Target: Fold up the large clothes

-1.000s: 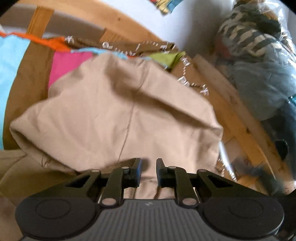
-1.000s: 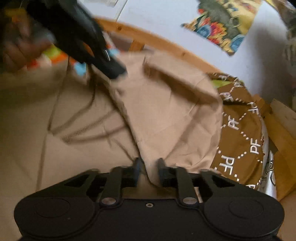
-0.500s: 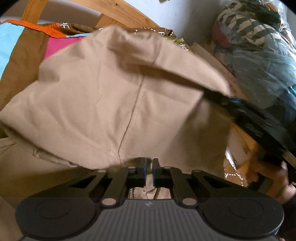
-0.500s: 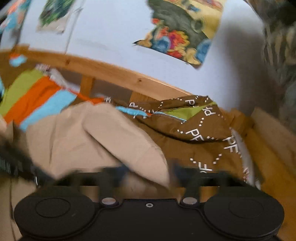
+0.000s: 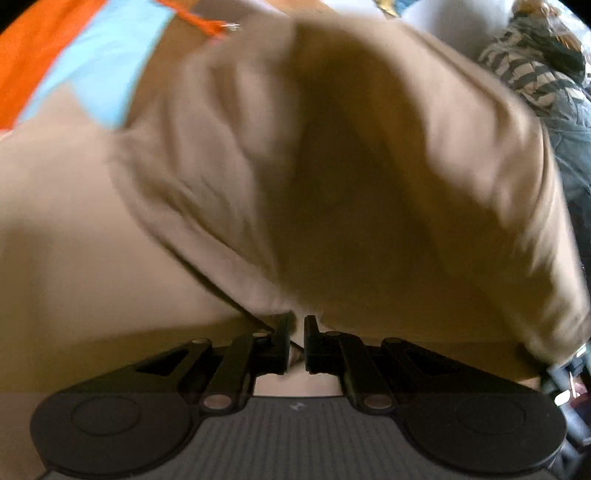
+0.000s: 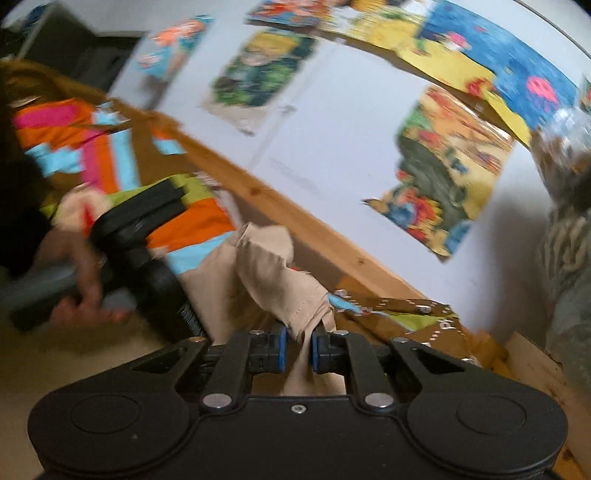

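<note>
White wall (image 6: 343, 147) hung with bright, torn-edged posters (image 6: 448, 173). Wooden rail (image 6: 295, 218) along its foot. Brown patterned cover (image 6: 417, 317) with orange, blue, pink and green blocks (image 6: 110, 155). Dark cabinet (image 6: 85, 55) far left. Striped bundle (image 5: 535, 70) at right.

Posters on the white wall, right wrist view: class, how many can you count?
About 5, though blur merges some: one small far left, one green centre-left, one large right of centre, a strip along the top, one blue top right.
</note>
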